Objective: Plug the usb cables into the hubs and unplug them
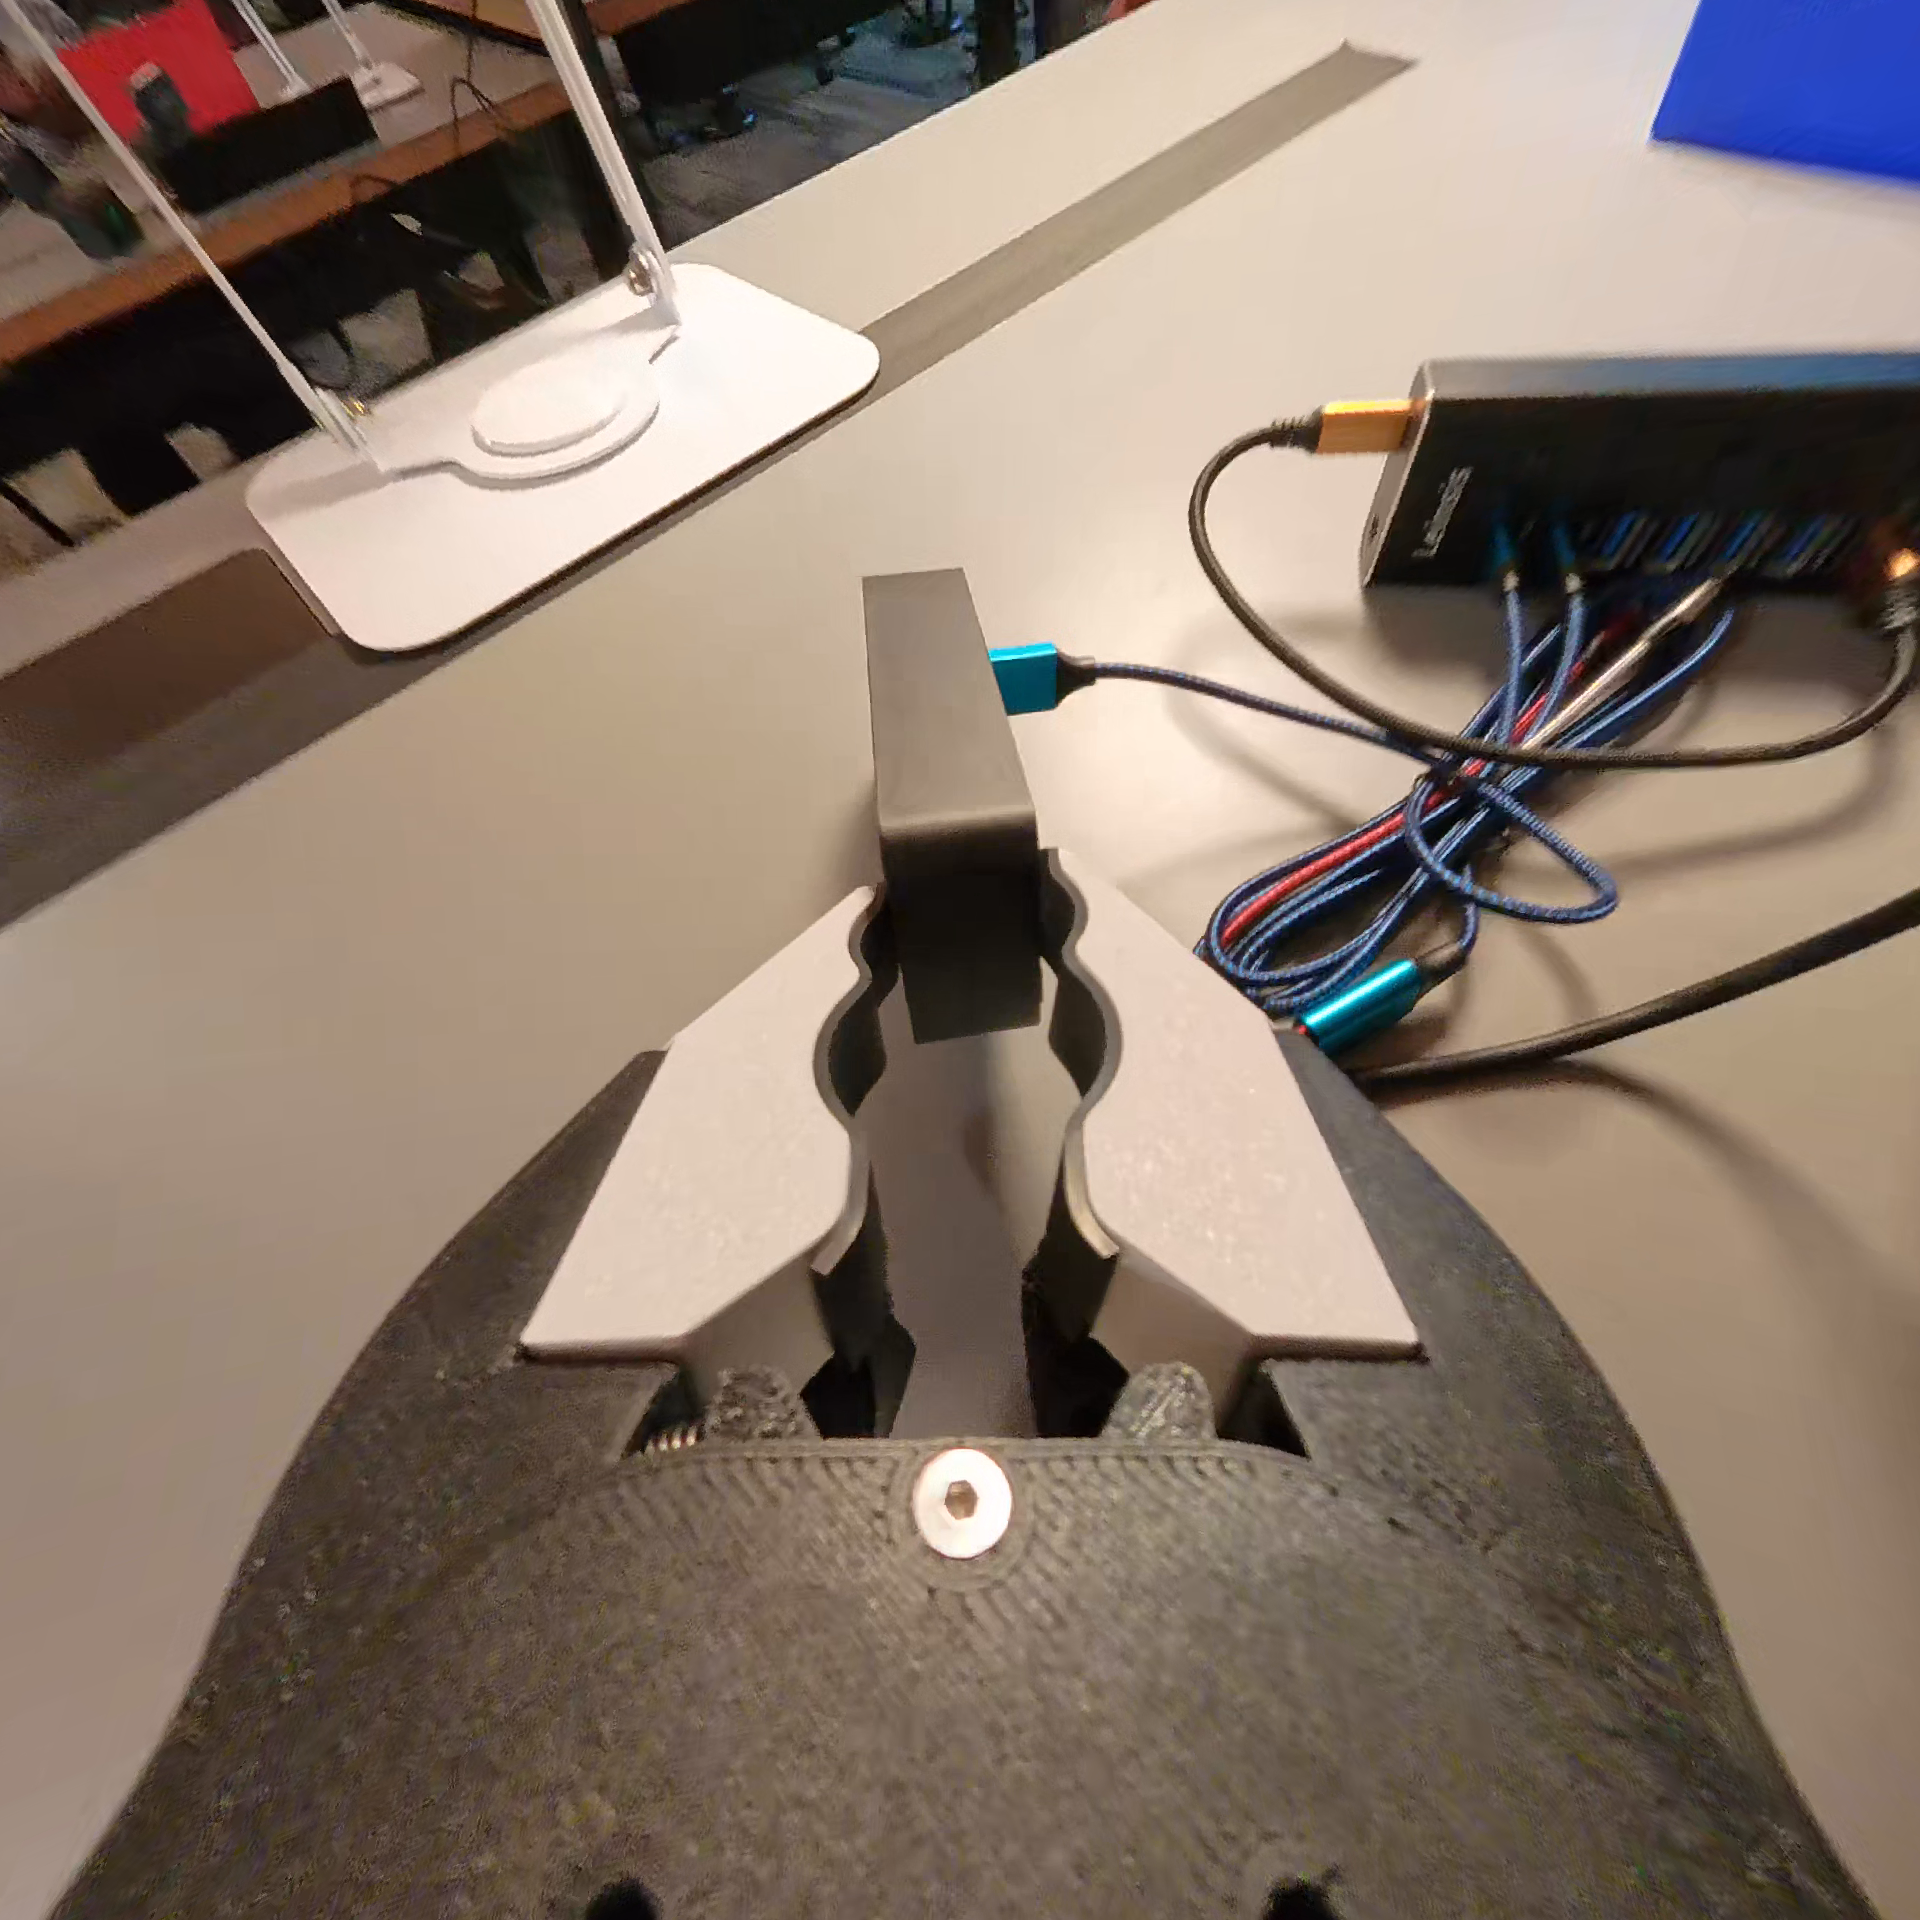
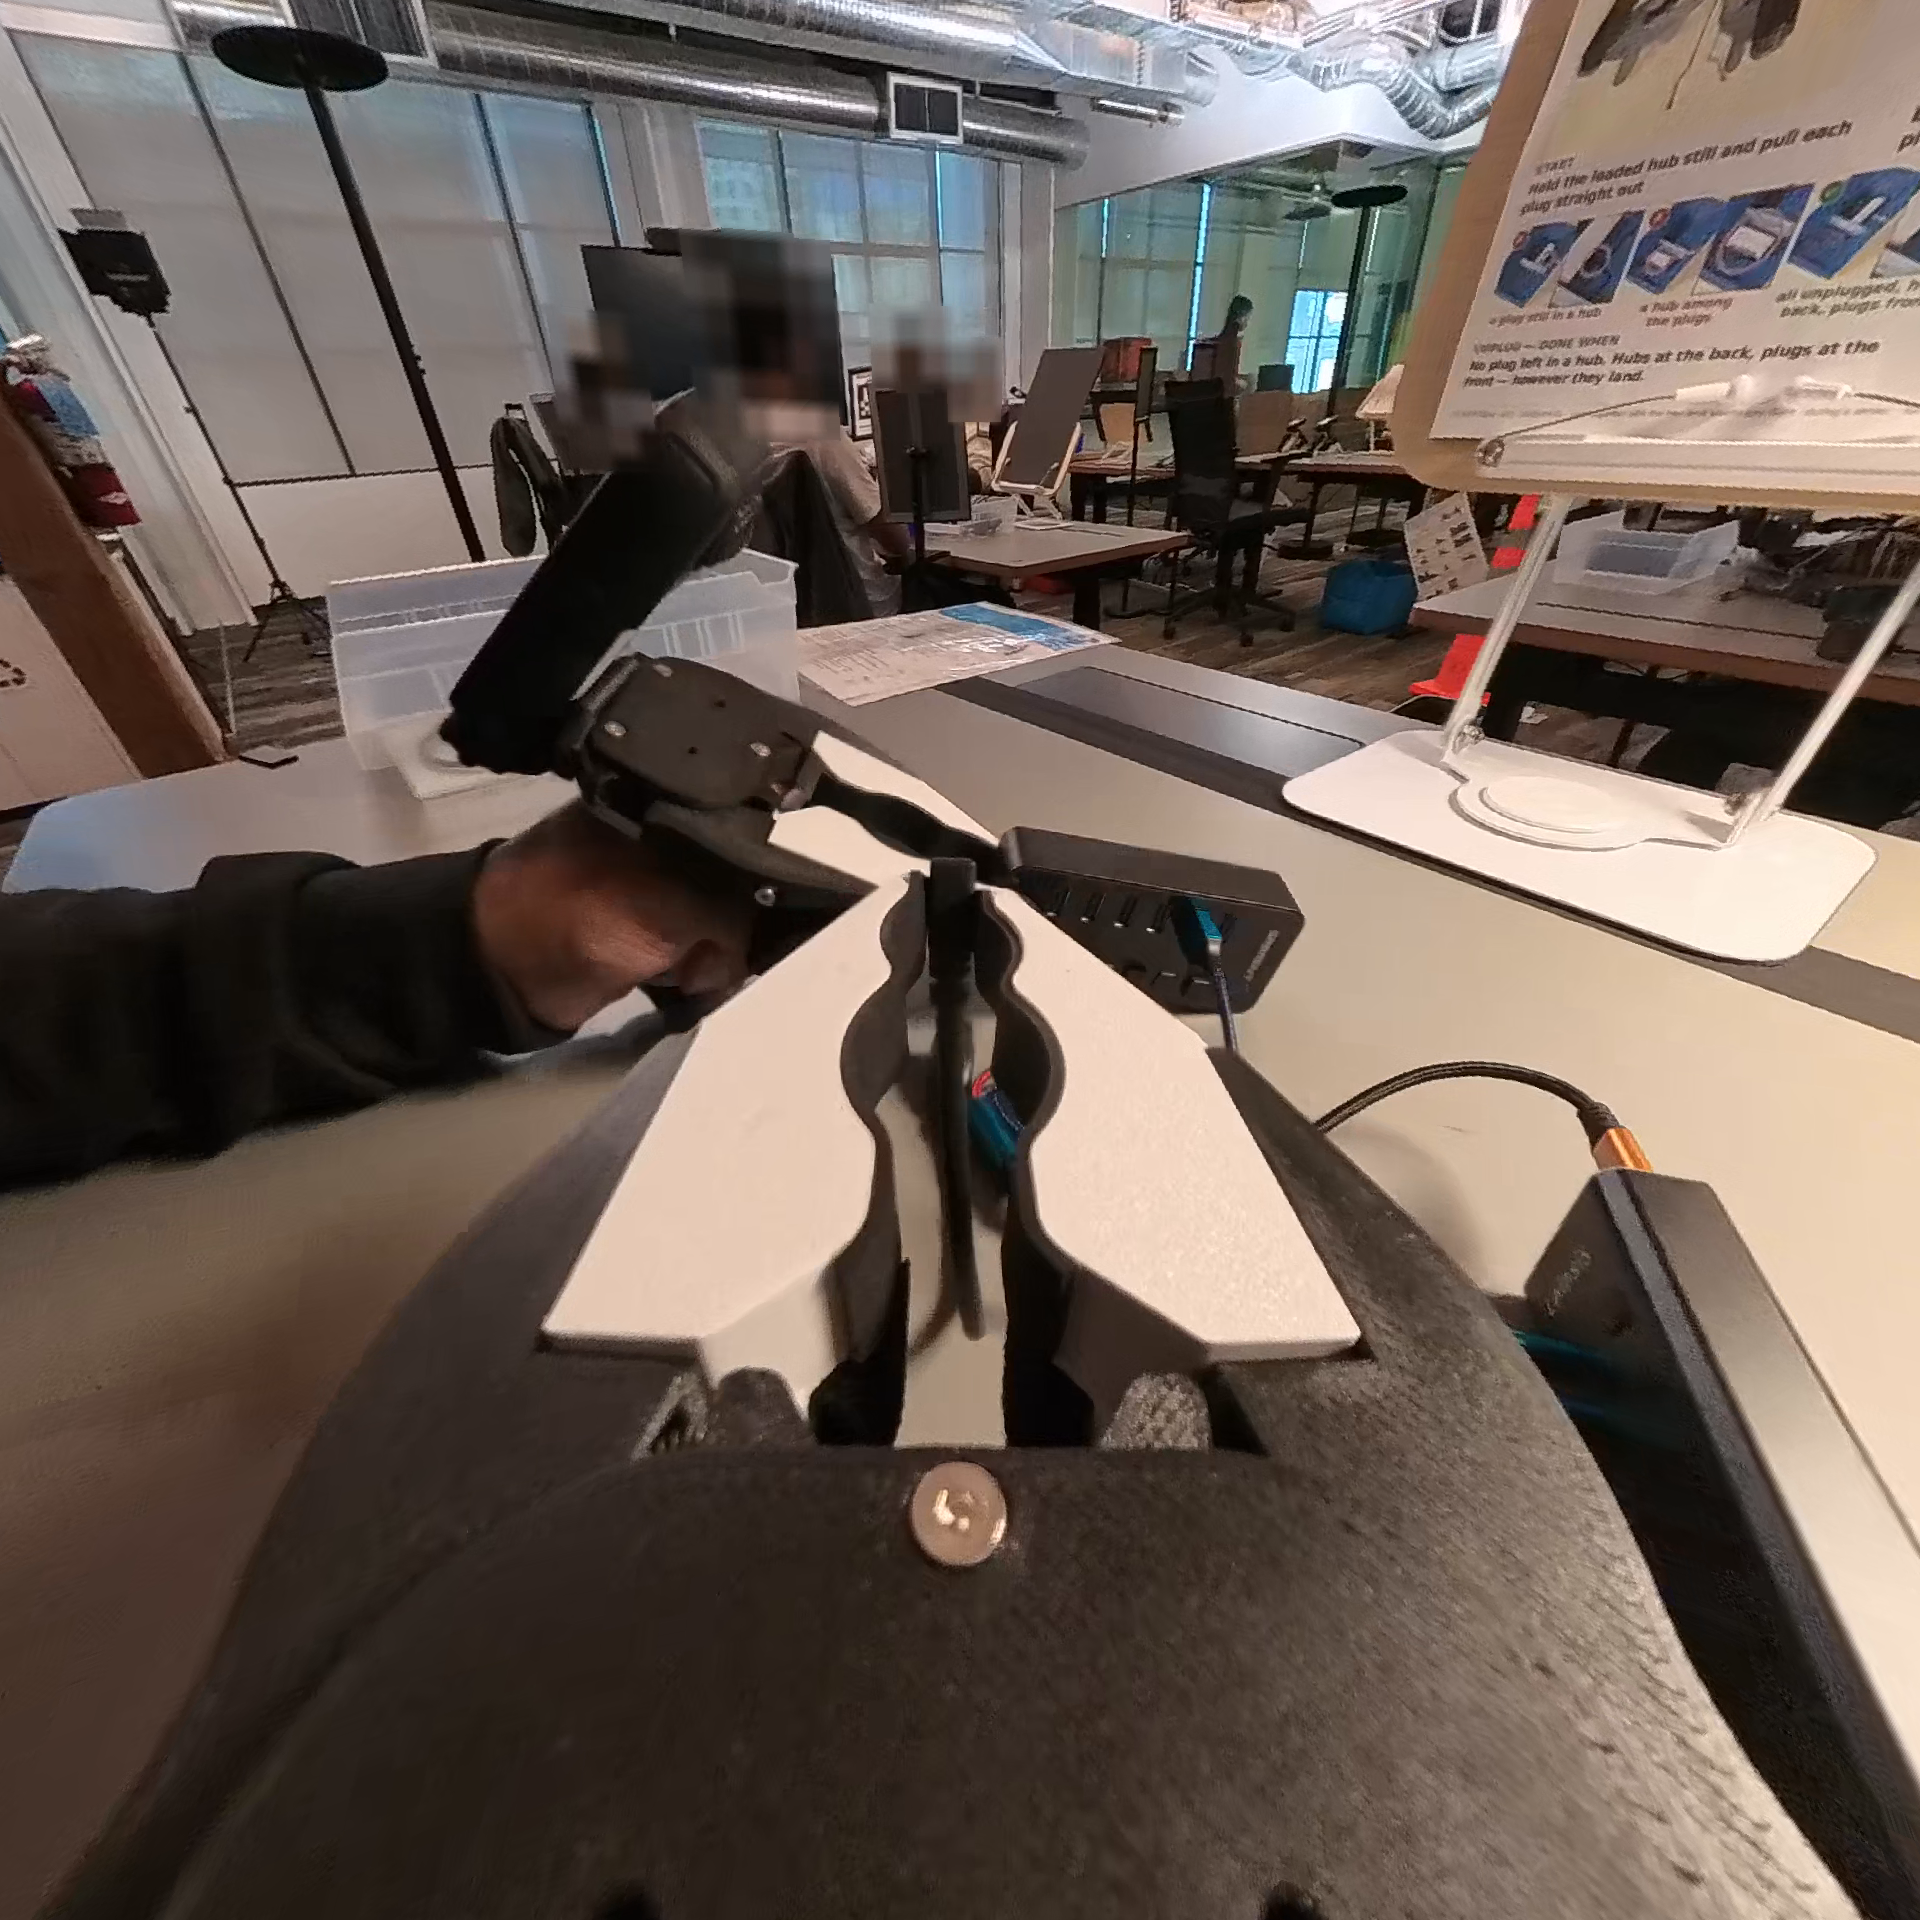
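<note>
My left gripper is shut on the near end of a black USB hub and holds it pointing away from me. A blue plug sits in the hub's right side. A second black hub lies at the right with an orange plug and several blue and red braided cables in it. A loose blue plug lies beside the bundle. My right gripper is shut on a black cable plug, just short of the held hub. The left gripper shows there too.
A white stand base with clear legs stands at the back left; in the right wrist view it carries an instruction sheet. A dark strip runs along the table. A blue sheet lies far right, and a clear bin far left. Across from one pair of fingers to the other is roughly 15 centimetres.
</note>
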A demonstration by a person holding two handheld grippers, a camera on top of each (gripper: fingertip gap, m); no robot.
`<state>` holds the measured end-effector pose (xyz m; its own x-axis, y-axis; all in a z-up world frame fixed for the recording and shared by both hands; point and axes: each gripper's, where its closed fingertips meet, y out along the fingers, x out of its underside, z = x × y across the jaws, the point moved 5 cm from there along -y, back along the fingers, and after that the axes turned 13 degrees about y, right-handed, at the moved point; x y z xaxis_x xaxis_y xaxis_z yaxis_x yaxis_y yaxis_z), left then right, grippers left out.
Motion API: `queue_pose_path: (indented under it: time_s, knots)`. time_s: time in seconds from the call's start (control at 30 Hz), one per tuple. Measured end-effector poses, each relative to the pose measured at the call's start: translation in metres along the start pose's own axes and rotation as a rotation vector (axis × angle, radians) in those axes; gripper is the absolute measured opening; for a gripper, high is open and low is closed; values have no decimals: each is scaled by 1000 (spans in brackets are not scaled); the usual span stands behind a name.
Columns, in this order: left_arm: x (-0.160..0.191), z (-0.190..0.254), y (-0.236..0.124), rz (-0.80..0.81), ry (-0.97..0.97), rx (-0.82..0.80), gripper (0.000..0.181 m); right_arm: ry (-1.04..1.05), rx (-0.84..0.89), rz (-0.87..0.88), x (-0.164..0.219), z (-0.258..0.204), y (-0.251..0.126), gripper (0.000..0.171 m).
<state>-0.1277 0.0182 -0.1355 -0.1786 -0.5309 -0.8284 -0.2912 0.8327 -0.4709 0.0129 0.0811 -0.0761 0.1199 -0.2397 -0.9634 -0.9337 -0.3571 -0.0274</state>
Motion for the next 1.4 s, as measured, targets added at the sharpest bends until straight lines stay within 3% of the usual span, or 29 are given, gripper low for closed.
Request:
queue_pose_path:
  time_s: [0.3, 0.53, 0.93, 1.13, 1.4]
  knots:
    - [-3, 5, -4, 79, -341, 185, 30, 156, 1, 25, 3, 9, 12, 7]
    - [-15, 16, -11, 146, -408, 244, 30, 355, -119, 42, 4, 17, 11, 7]
    - [-21, 31, -20, 121, -250, 248, 29, 506, -330, 102, -3, 15, 0, 7]
    - [-25, 29, -25, 128, -81, 169, 30, 639, -553, 197, -20, 12, -19, 7]
    - [-40, 37, -37, 195, 58, 138, 29, 643, -677, 249, -28, 11, -31, 7]
